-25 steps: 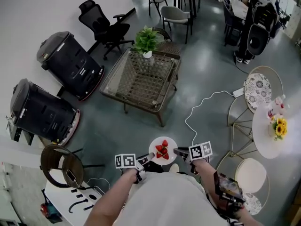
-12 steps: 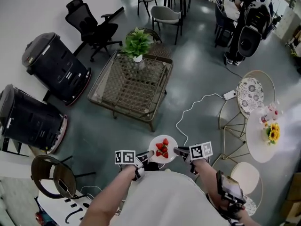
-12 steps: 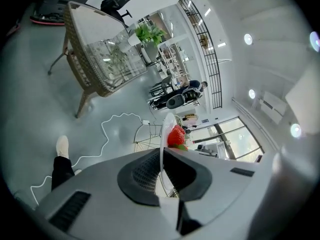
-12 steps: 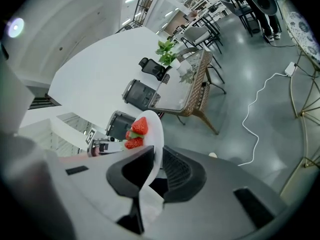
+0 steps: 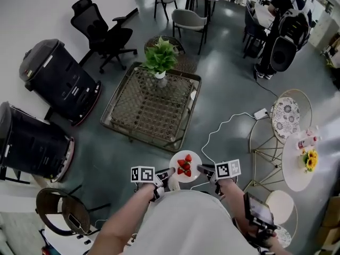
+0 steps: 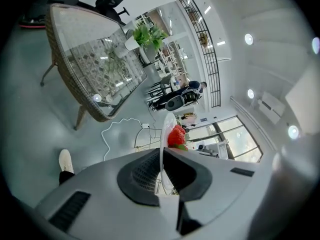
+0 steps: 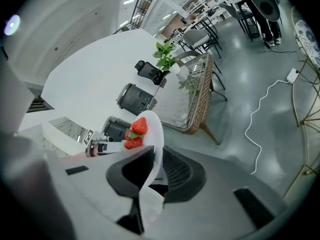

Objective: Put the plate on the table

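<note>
at the far left of the head view, at about 9 o'clock from the plate, two black wheeled machines (image 5: 50,81) stand on the grey floor, with a black office chair (image 5: 103,33) beyond them at 11 o'clock. next comes the glass-topped wicker counter (image 5: 154,102), at roughly 11 o'clock from the plate and well apart from it; a potted plant (image 5: 160,57) stands on its far edge. closer to us, the left gripper (image 5: 168,173) reaches in from 8 o'clock, and its own view shows its jaws (image 6: 162,171) pinching the rim of the white plate (image 6: 163,149), which we see there edge-on with a strawberry (image 6: 176,135) on its far side. the plate (image 5: 185,166) hangs in the air over the floor just in front of our body, roughly level, carrying a small heap of strawberries (image 5: 184,165), and it rests on neither counter. the right gripper (image 5: 202,169) comes in from 4 o'clock, and in its own view its jaws (image 7: 150,174) are clamped on the opposite rim of the plate (image 7: 155,134), with the strawberries (image 7: 137,131) just beyond them. a white cable (image 5: 223,129) snakes across the floor at 1 o'clock from the plate. at 3 o'clock stands a small round white counter (image 5: 295,166) with yellow flowers (image 5: 308,160) on it.
</note>
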`<state>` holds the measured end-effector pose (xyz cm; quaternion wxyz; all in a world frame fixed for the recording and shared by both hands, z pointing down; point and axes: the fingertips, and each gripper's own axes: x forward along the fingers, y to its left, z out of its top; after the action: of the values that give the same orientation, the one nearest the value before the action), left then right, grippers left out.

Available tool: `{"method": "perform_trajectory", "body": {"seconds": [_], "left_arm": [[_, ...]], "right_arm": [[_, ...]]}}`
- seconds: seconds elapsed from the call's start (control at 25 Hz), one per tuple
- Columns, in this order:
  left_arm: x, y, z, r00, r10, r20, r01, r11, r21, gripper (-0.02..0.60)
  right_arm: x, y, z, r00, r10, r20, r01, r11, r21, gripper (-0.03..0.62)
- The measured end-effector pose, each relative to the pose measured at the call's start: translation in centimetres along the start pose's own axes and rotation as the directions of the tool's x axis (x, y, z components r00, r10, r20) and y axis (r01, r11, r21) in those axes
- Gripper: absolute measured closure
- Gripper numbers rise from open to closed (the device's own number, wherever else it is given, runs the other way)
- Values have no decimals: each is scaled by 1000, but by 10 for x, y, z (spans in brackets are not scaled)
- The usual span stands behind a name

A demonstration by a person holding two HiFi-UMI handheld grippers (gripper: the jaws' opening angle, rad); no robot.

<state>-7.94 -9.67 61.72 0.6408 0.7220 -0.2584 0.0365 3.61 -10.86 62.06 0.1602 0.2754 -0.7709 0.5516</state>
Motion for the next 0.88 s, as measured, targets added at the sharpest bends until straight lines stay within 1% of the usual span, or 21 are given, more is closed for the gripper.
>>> {"method": "perform_trajectory", "body": {"seconds": [0.28,0.56,0.76,0.88], "left_arm": [[-25,20,48,1000,4,25,-4,1000,-11,566],[-35,31,70,998,13,68,-10,999,-44,566],[-36,45,91,995,50,81,-46,998,-53,566],[-36,53,110,992,73,103,-66,995,-71,566]], "right_arm": [[46,17,37,1000,2,-9,-2,1000,-26,537],[68,22,59,999,15,-38,-17,999,-42,537],[92,14,75,997,36,-69,-38,999,-30,537],[108,11,92,994,50,-97,-54,998,-36,537]]}}
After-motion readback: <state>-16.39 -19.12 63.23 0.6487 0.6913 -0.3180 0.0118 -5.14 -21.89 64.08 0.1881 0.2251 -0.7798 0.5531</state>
